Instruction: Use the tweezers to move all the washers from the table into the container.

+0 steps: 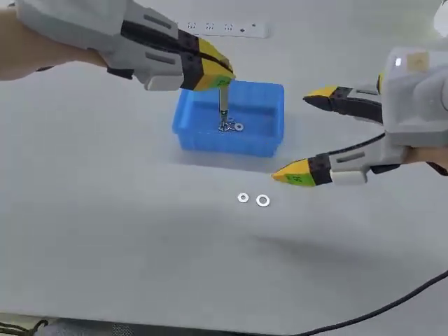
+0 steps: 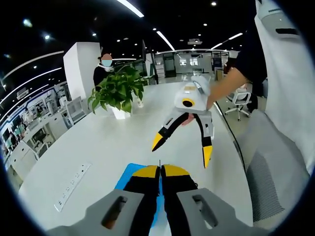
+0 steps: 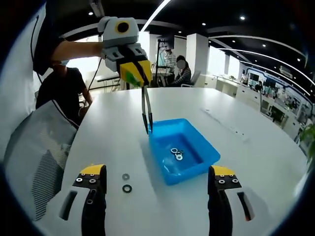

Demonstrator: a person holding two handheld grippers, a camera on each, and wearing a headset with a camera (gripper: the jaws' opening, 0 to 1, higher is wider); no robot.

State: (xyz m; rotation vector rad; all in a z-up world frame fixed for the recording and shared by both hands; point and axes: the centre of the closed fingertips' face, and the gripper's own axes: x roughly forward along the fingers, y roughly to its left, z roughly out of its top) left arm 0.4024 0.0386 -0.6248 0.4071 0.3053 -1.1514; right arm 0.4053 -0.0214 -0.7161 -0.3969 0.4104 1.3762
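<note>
My left gripper [image 1: 222, 74] is shut on slim metal tweezers [image 1: 224, 105] that hang tips-down over the blue container [image 1: 269, 94]. Several washers [image 1: 232, 127] lie on the container's floor beside the tweezer tips. I cannot tell whether the tips hold a washer. Two washers [image 1: 243, 198] [image 1: 262, 201] rest on the white table in front of the container. To the right of the container, my right gripper [image 1: 292, 136] stands wide open with nothing between its jaws. The right gripper view has the tweezers [image 3: 146, 113] at the container's [image 3: 206, 157] left rim and the two table washers [image 3: 126, 176] [image 3: 127, 188].
A white power strip [image 1: 224, 28] lies at the table's far edge behind the container. A black cable [image 1: 392, 302] crosses the near right corner. A potted plant [image 2: 118, 91] stands further along the table, and a mesh chair [image 3: 39, 147] sits beside it.
</note>
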